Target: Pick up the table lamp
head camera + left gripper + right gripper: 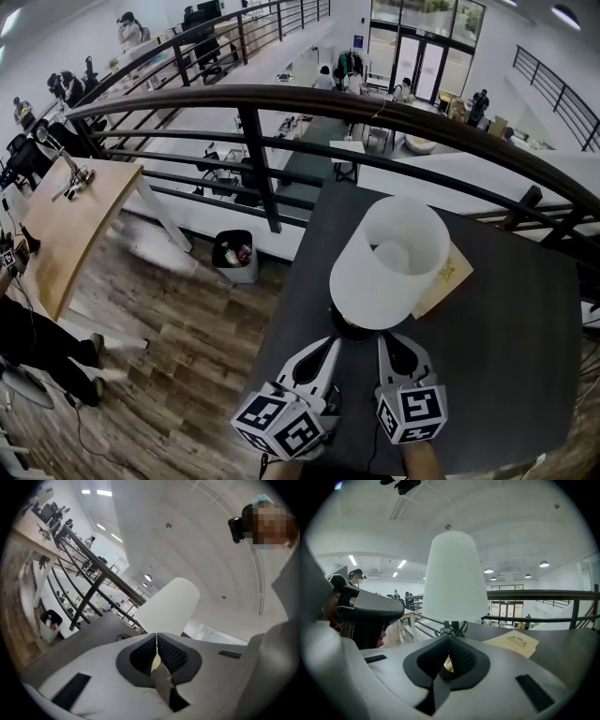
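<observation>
The table lamp, with a white drum shade (pixel 389 262), stands on a dark table (pixel 506 337); its dark base (pixel 354 330) peeks out under the shade. My left gripper (pixel 330 345) and right gripper (pixel 384 343) lie side by side just in front of the base, pointing at it. In the left gripper view the jaws (pixel 156 634) meet at their tips, and the shade (pixel 166 606) leans beyond them. In the right gripper view the jaws (pixel 449 637) are shut, with the shade (pixel 454 576) and stem straight ahead. A brass glint shows through the gap behind the pads.
A tan card (pixel 448 272) lies on the table right of the lamp. A dark curved railing (pixel 281 103) runs behind the table. To the left, on the wooden floor, are a bin (pixel 234 255) and a wooden desk (pixel 80 220), with a person's legs (pixel 37 342) at the left edge.
</observation>
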